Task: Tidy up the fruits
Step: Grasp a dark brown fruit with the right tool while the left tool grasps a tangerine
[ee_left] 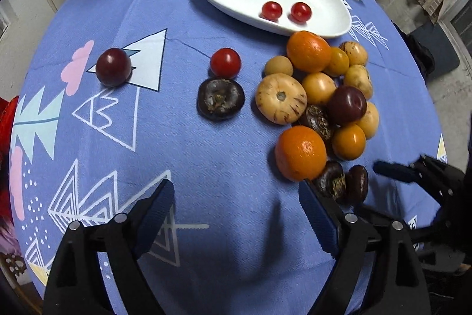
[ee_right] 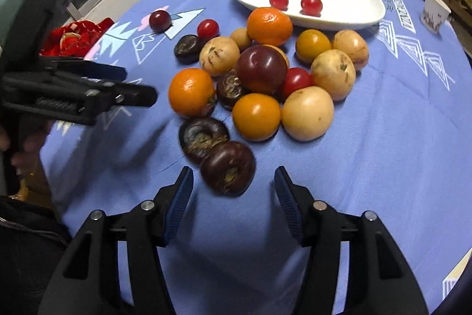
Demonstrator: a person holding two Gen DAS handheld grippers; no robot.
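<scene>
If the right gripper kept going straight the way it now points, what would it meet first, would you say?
Most likely the nearest dark chestnut, which lies just ahead of the open right gripper, roughly centred between its fingers. A second chestnut sits right behind it. Depth is hard to judge, so the gripper might reach the tablecloth first.
</scene>
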